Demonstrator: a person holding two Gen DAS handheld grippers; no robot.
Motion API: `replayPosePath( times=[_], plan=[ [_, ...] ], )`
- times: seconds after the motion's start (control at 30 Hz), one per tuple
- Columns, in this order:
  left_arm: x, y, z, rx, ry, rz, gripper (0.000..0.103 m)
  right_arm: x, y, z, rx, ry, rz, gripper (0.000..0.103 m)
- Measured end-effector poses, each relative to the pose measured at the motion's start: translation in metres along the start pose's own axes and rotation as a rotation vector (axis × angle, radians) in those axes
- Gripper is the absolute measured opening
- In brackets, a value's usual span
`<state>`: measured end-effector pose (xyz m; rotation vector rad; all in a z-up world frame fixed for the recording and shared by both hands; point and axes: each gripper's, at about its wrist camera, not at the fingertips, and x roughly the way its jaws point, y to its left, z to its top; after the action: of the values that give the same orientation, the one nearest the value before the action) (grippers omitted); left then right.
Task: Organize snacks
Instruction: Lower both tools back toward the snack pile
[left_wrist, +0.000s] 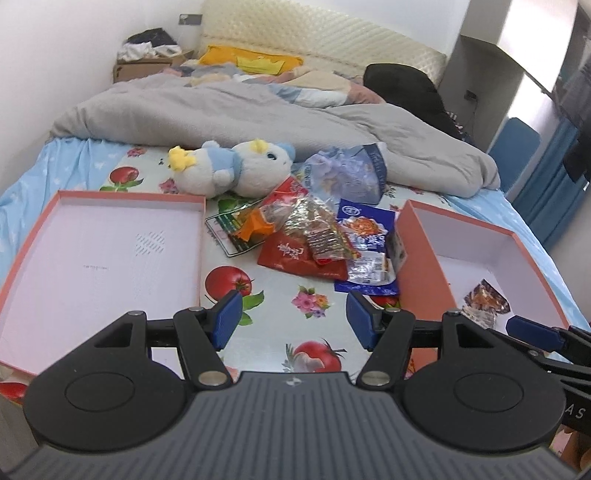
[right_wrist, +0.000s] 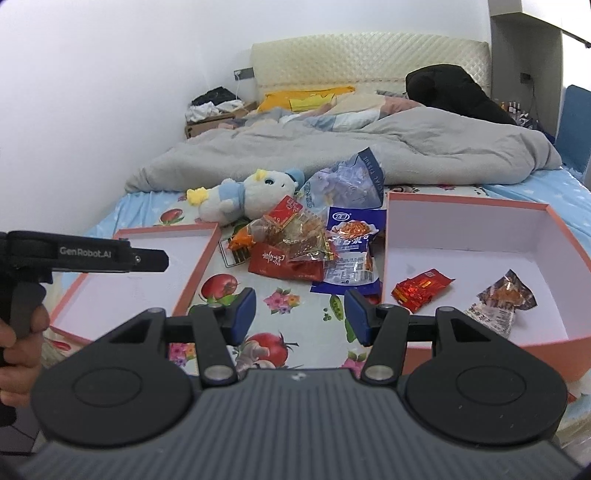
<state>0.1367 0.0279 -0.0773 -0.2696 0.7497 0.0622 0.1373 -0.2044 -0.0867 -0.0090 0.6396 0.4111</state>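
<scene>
A pile of snack packets (left_wrist: 314, 236) lies on the bed between two pink boxes; it also shows in the right wrist view (right_wrist: 306, 251). It holds a red packet (left_wrist: 295, 256), a blue packet (left_wrist: 369, 254) and a clear-wrapped one (left_wrist: 317, 229). The right box (right_wrist: 480, 229) holds a small red packet (right_wrist: 421, 290) and a brown clear packet (right_wrist: 502, 301). The left box (left_wrist: 103, 236) holds nothing. My left gripper (left_wrist: 293, 319) is open and empty, short of the pile. My right gripper (right_wrist: 299, 314) is open and empty, in front of the pile.
A plush toy (left_wrist: 236, 166) lies just behind the pile, with a pale blue bag (left_wrist: 347, 173) beside it. A grey duvet (left_wrist: 258, 110) covers the far half of the bed. The left gripper's body (right_wrist: 92, 254) reaches over the left box.
</scene>
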Motion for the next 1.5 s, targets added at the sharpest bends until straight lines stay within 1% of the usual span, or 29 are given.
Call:
replayPosePath(
  times=[0.17, 0.27, 0.47, 0.7, 0.87, 1.03, 1.13, 1.2, 1.23, 1.27, 1.33, 1.4, 1.5],
  plan=[
    [0.02, 0.013, 0.009, -0.025, 0.009, 0.006, 0.068, 0.026, 0.002, 0.006, -0.029, 0.041, -0.006, 0.056],
    [0.037, 0.021, 0.015, -0.046, 0.018, 0.003, 0.068, 0.041, 0.001, 0.011, -0.041, 0.062, -0.012, 0.056],
    [0.076, 0.033, 0.029, -0.057, 0.045, 0.001, 0.068, 0.072, 0.001, 0.019, -0.069, 0.102, -0.016, 0.056],
    [0.127, 0.042, 0.046, -0.043, 0.08, 0.004, 0.068, 0.113, -0.002, 0.027, -0.081, 0.149, -0.01, 0.056],
    [0.163, 0.044, 0.059, -0.003, 0.099, 0.001, 0.068, 0.147, -0.003, 0.035, -0.089, 0.169, -0.006, 0.056],
    [0.195, 0.045, 0.069, 0.049, 0.101, 0.009, 0.068, 0.181, -0.008, 0.046, -0.099, 0.177, 0.002, 0.056],
    [0.213, 0.043, 0.07, 0.107, 0.103, 0.015, 0.068, 0.201, -0.01, 0.05, -0.114, 0.191, 0.004, 0.056],
    [0.222, 0.041, 0.069, 0.148, 0.113, 0.021, 0.068, 0.215, -0.012, 0.051, -0.118, 0.214, 0.003, 0.061],
    [0.228, 0.041, 0.069, 0.169, 0.114, 0.023, 0.068, 0.221, -0.014, 0.051, -0.118, 0.22, 0.001, 0.07],
    [0.232, 0.04, 0.068, 0.19, 0.114, 0.024, 0.069, 0.226, -0.014, 0.051, -0.117, 0.221, -0.001, 0.075],
    [0.24, 0.037, 0.067, 0.244, 0.11, 0.037, 0.074, 0.237, -0.018, 0.053, -0.102, 0.231, 0.011, 0.076],
    [0.247, 0.034, 0.066, 0.302, 0.098, 0.062, 0.076, 0.249, -0.021, 0.056, -0.077, 0.241, 0.017, 0.076],
    [0.256, 0.031, 0.064, 0.382, 0.081, 0.08, 0.077, 0.265, -0.025, 0.061, -0.071, 0.253, 0.003, 0.075]
  ],
)
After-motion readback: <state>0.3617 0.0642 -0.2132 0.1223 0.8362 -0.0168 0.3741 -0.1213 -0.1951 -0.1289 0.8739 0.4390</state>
